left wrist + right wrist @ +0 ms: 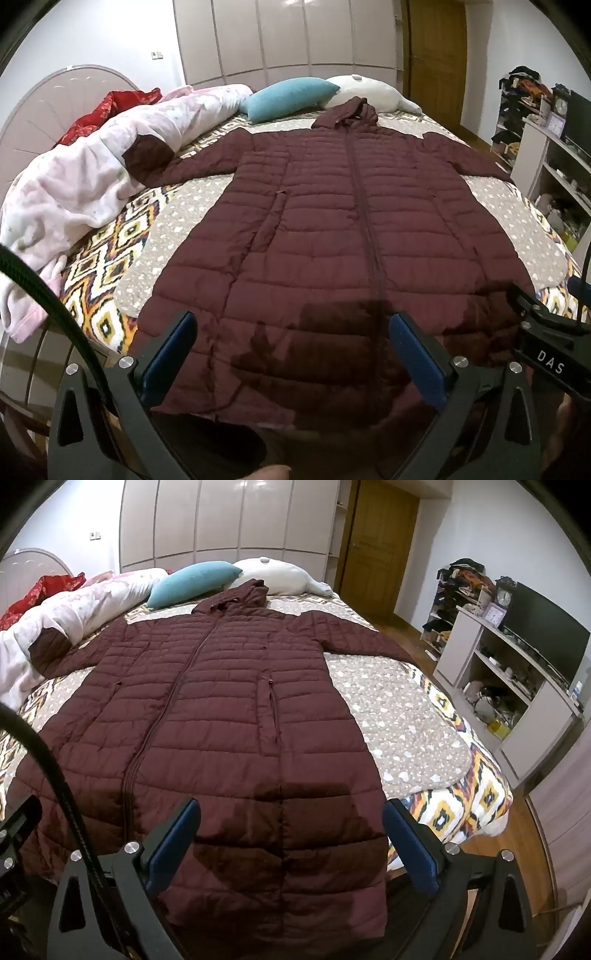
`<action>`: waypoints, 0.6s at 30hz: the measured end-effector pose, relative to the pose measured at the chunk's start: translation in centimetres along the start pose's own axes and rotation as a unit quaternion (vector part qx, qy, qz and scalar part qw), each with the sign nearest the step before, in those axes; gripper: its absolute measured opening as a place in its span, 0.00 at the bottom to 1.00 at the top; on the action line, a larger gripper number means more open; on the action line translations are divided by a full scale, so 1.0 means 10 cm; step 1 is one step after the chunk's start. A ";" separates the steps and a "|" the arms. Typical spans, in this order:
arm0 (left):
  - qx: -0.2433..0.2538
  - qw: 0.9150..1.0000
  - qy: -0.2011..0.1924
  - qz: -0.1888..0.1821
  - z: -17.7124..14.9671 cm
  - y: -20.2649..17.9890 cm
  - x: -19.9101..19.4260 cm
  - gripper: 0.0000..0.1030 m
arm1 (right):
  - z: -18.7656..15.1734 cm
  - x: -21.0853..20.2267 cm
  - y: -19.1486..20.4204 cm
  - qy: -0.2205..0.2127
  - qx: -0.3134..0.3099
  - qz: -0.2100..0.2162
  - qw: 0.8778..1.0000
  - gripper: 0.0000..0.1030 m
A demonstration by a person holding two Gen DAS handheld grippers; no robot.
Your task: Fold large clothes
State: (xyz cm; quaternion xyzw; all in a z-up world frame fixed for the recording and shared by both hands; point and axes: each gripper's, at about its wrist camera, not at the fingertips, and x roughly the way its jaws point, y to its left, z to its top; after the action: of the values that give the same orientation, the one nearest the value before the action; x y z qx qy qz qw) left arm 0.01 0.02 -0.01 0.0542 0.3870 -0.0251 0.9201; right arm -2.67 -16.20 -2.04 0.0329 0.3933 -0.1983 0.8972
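**Coat laid flat, both claws spread above the hem**

I have the coat [332, 229] spread front-up on the bed [399, 716], zipped, its hood toward the blue pillow [288, 98] and its hem toward me at the near edge. One sleeve runs out from the coat toward the pink blanket [92, 173] and its cuff lies on that blanket; the other sleeve reaches out on the opposite side, toward the shelf unit [517, 686].

My left claw [291, 350] is spread wide with nothing between the pads, hovering over the hem just beside the zip. My right claw [291, 834] is likewise spread and empty, over the hem on the side nearest the shelf unit. Neither touches the fabric as far as I can see.

I judge the coat to be light and puffy, soft throughout, with a smooth shell that will likely slip in the pads and spring back after a fold. I would pinch stitched seams or the hem edge rather than a fat quilted panel, and take a full bite. The sleeves look like the first things to fold in, each gripped near the cuff; the cuff on the blanket may snag when lifted
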 end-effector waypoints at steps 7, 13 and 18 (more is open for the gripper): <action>0.004 1.000 0.001 0.007 0.00 -0.01 0.00 1.00 | 0.00 0.00 0.00 0.002 -0.002 -0.001 1.000 0.97; 0.003 1.000 0.003 0.004 -0.06 -0.04 0.03 1.00 | -0.01 0.01 -0.01 0.004 -0.002 0.001 1.000 0.97; 0.003 1.000 0.005 0.002 -0.04 -0.02 0.03 1.00 | -0.01 0.04 0.00 0.007 -0.002 0.002 1.000 0.97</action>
State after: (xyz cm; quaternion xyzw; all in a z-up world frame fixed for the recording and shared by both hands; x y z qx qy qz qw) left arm -0.11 -0.15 -0.55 0.0581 0.3915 -0.0239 0.9180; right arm -2.54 -16.33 -2.40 0.0336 0.3995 -0.1957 0.8950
